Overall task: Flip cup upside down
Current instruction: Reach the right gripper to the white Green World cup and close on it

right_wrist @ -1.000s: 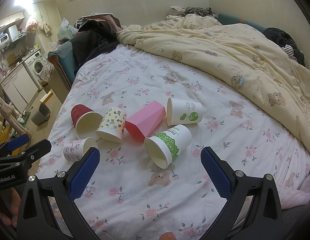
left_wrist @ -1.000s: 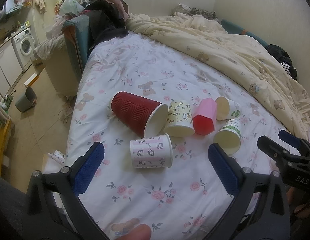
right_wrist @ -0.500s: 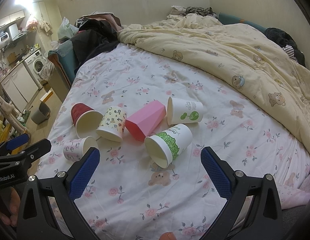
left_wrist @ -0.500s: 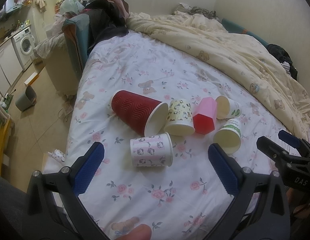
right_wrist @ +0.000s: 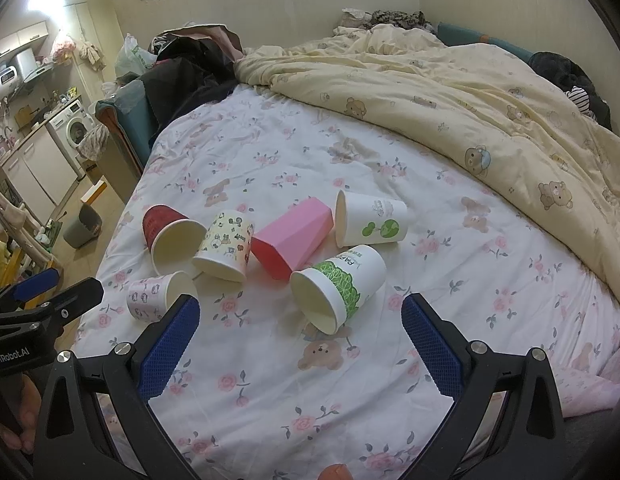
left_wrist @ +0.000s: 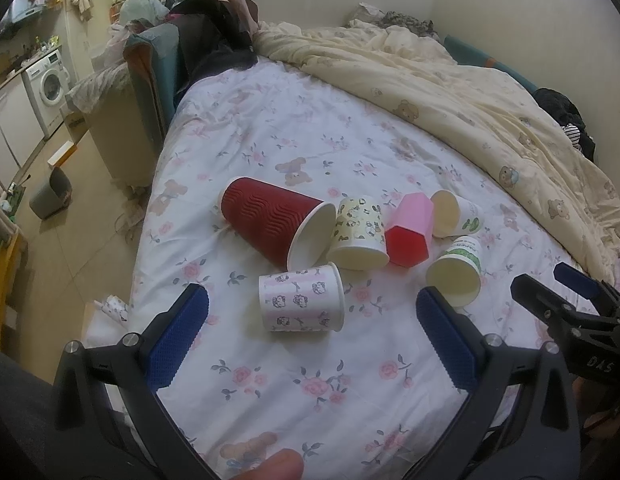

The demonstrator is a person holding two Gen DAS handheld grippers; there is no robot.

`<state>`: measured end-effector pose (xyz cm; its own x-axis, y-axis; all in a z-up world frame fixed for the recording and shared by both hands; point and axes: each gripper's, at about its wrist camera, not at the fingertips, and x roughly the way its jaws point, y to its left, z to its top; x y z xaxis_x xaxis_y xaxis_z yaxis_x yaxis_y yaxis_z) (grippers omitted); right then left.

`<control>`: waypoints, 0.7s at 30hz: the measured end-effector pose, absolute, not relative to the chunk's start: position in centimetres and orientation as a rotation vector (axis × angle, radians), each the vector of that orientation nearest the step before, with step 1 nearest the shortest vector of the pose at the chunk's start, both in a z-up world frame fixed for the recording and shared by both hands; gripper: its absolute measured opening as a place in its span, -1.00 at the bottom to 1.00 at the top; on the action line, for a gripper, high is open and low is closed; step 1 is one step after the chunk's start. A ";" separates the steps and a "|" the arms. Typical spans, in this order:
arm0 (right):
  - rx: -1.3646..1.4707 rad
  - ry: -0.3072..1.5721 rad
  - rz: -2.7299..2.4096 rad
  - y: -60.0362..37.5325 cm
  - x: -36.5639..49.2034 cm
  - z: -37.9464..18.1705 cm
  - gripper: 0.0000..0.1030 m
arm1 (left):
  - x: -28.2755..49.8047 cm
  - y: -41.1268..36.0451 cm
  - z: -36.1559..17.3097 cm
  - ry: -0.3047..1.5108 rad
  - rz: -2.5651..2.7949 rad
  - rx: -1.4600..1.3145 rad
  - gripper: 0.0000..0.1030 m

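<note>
Left to right across the flowered bed sheet (left_wrist: pixel 270 128). The left gripper (left_wrist: pixel 312 334) hovers with its jaws spread wide and nothing between them; directly ahead of it, framed by the blue ribbed pads (left_wrist: pixel 178 336), lies the pink-patterned paper cup (left_wrist: pixel 302 298) on its side, mouth toward the gripper's right. Beyond that cup rests the red cup (left_wrist: pixel 270 226), larger, with a wavy embossed wall and white interior, its rim touching or nearly touching the cream cartoon-print cup (left_wrist: pixel 360 234). Next lies a faceted pink tumbler (left_wrist: pixel 410 232), seemingly hard plastic rather than paper, then a white cup with green globe print (right_wrist: pixel 372 220) farther off. The right gripper (right_wrist: pixel 300 346) is likewise released and empty; just ahead of it, between its pads, lies the green-banded cup (right_wrist: pixel 338 284), mouth toward the gripper. All six cups lie toppled on soft, yielding bedding. Judged stage: approach, no cup yet grasped. The next move appears to call for closing gently across a thin paper wall, which may crush, then rotating the cup so that its rim seats flat on the uneven sheet.
</note>
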<state>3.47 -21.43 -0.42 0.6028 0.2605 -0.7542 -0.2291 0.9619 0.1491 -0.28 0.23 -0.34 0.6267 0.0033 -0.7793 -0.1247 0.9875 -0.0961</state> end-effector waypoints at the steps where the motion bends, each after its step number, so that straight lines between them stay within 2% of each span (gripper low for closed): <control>1: 0.040 0.882 0.284 -21.4 3.5 -0.5 1.00 | -0.3 0.3 -0.3 0.890 0.077 -0.149 0.99; 7: 0.157 0.958 0.312 -23.2 4.6 -0.7 1.00 | 0.0 0.6 0.2 0.890 0.092 -0.153 0.99; 16: 0.398 1.191 0.243 -28.1 12.4 -3.0 1.00 | 0.7 1.3 0.1 0.914 0.094 -0.200 0.99; 18: 0.358 1.242 0.251 -28.2 14.5 -3.3 1.00 | 0.8 1.7 0.0 0.921 0.096 -0.212 0.99; 21: 0.074 1.306 0.314 -26.6 18.0 -3.1 1.00 | 1.1 2.2 -0.3 0.943 0.096 -0.244 0.99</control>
<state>17.98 -26.57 -3.15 0.2260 0.2689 -0.9363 -0.1858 0.9554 0.2296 1.15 2.19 -0.31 0.5853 -0.0245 -0.8105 -0.1876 0.9683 -0.1648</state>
